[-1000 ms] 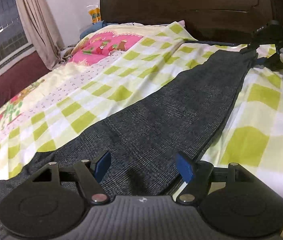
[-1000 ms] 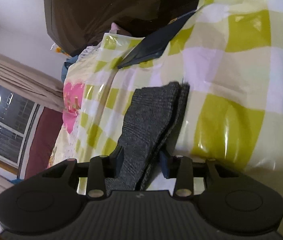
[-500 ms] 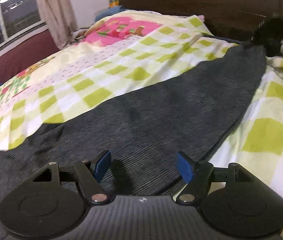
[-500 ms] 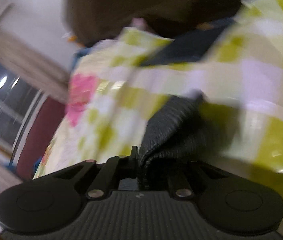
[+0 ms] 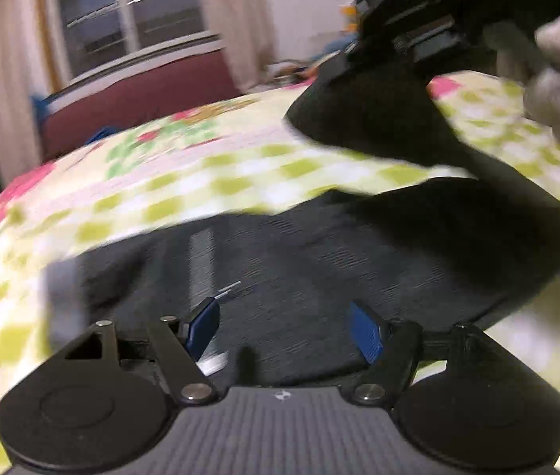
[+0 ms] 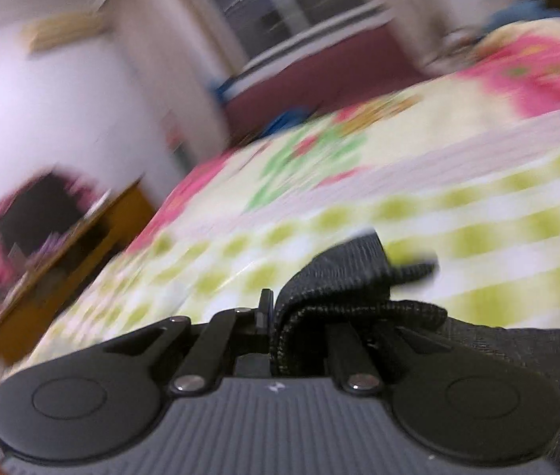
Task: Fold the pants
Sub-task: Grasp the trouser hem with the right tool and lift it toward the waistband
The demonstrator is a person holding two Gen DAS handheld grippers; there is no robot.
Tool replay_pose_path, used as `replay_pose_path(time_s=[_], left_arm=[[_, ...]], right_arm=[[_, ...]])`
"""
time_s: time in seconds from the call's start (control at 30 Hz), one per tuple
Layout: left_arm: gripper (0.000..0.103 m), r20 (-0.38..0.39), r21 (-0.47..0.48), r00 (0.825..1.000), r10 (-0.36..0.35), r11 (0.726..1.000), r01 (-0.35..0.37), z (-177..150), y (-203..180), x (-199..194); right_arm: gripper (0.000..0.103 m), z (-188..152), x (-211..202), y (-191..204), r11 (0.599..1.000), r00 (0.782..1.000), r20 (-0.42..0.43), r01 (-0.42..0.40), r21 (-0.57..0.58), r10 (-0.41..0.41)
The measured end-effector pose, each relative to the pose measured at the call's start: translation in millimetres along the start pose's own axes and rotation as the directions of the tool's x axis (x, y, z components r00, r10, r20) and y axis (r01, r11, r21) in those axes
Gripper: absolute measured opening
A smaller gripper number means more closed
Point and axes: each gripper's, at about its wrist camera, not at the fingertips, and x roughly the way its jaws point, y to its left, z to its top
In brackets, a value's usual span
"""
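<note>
The soft dark grey woven pants lie on the checked bedsheet. The right gripper pinches their floppy hem, lifted. The left gripper hangs wide open, holding nothing. Grab edges.

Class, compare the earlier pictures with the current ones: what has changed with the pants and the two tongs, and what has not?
The right tongs, open around the pants' leg end a second ago, closed on it and lifted it, carrying it over toward the waist end. The cloth now arches up from the checked bedspread. The left tongs stayed open, low over the pants, gripping nothing.
</note>
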Motion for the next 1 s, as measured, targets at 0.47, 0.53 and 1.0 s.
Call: replay_pose_path(time_s=[0.47, 0.53, 1.0], left_arm=[[0.084, -0.005, -0.243, 0.996, 0.091, 0.966, -0.089, -56.1, 90.4, -16.9], [0.084, -0.012, -0.255, 0.996, 0.087, 0.963, -0.087, -61.1, 91.3, -16.1], [0.084, -0.034, -0.267, 0.993, 0.114, 0.956, -0.119, -83.6, 96.8, -31.5]], right_arm=[[0.008, -46.2, 79.8, 110.1, 0.956, 0.997, -0.026, 0.067, -0.287, -0.077], [0.008, -53.8, 89.6, 128.9, 0.9, 0.994, -0.029, 0.081, -0.427, -0.103], [0.015, -134.7, 128.2, 173.8, 0.413, 0.973, 0.078, 0.164, -0.896, -0.217]])
